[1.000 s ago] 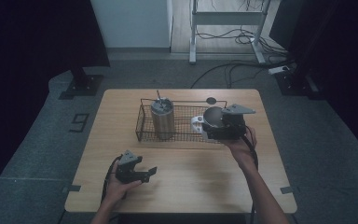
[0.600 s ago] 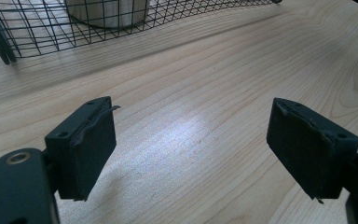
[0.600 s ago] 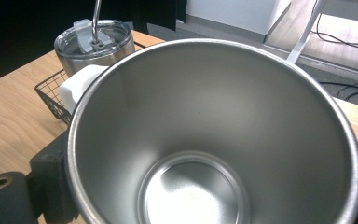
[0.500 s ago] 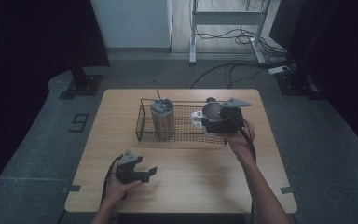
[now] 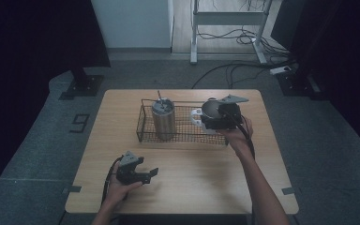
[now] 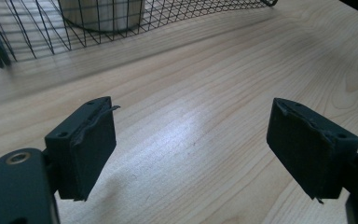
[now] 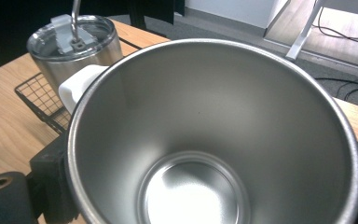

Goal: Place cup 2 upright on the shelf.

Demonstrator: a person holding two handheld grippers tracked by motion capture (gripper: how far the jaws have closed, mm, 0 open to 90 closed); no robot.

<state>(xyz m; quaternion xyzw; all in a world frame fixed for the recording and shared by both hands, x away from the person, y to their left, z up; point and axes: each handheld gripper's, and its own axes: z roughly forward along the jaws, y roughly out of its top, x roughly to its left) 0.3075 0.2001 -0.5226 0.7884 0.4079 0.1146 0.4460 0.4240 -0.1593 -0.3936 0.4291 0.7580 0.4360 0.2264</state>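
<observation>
My right gripper (image 5: pixel 215 119) is shut on a wide steel cup (image 7: pixel 205 140), which it holds open side up over the right end of a black wire basket (image 5: pixel 183 127). One dark finger (image 7: pixel 46 182) presses the cup's left side. A white object (image 7: pixel 77 86) sits just behind the cup in the basket; I cannot tell what it is. A lidded steel tumbler (image 5: pixel 162 119) with a straw stands upright in the basket's left half. At the table's near left my left gripper (image 5: pixel 143 174) rests low over bare wood, with its jaws (image 6: pixel 191 149) apart and nothing between them.
The light wooden table (image 5: pixel 192 187) has bare room between the basket and its front edge. Grey carpet lies around it, with cables and a metal stand's legs (image 5: pixel 225 28) beyond the far side. The tumbler (image 7: pixel 74 46) stands close to the held cup's left.
My right gripper has carried the steel cup a little leftward, over the basket's right end. The left gripper has stayed where it was.
</observation>
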